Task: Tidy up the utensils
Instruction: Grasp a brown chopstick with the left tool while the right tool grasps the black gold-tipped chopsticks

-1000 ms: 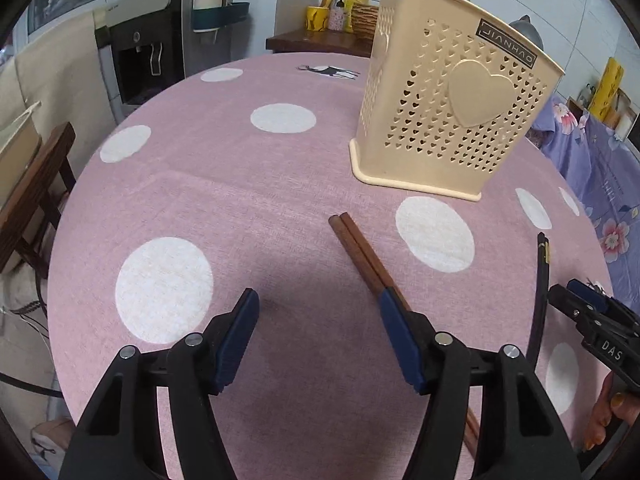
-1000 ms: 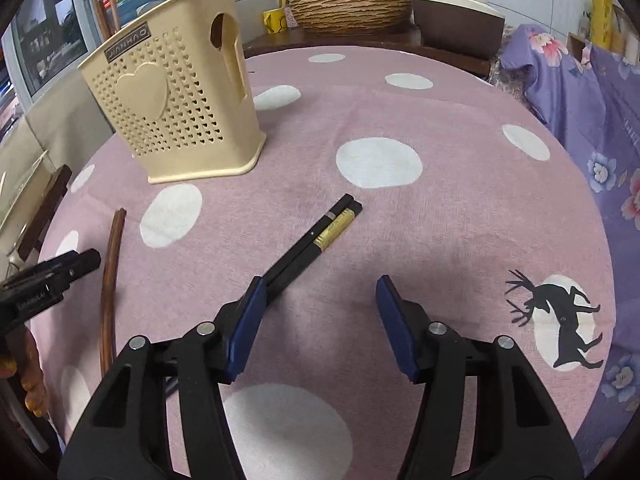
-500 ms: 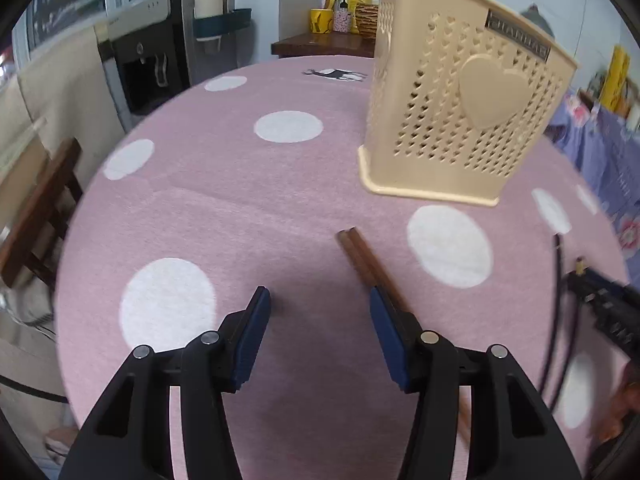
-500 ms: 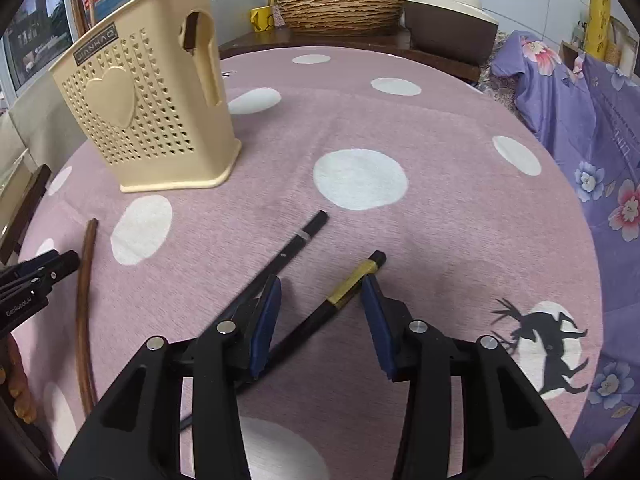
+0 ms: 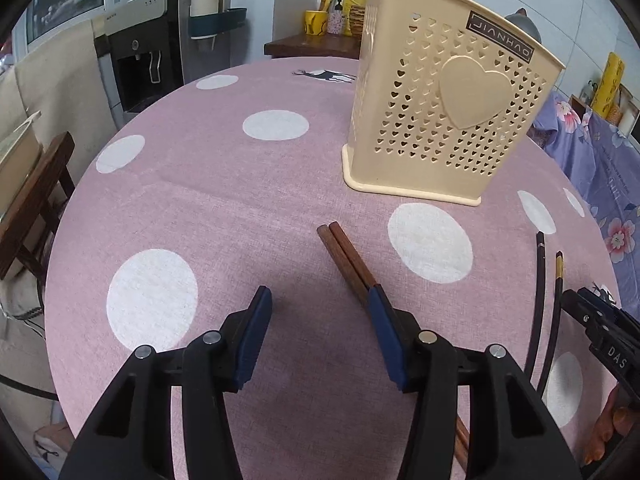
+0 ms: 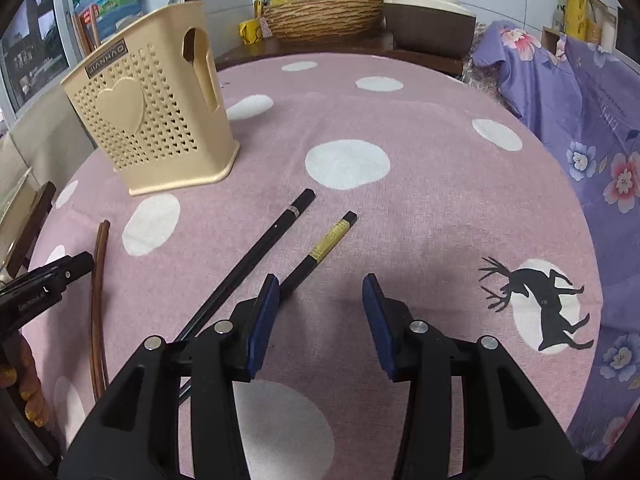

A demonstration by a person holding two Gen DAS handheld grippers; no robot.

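Chopsticks lie flat on the pink spotted table [image 5: 240, 208] near the tan holder [image 5: 448, 120]: a brown pair [image 5: 346, 256] side by side, and two black ones [image 6: 276, 232] now spread apart. The left gripper [image 5: 320, 320] and the right gripper [image 6: 318, 300] have just been closing, yet both stand apart, pinching nothing.
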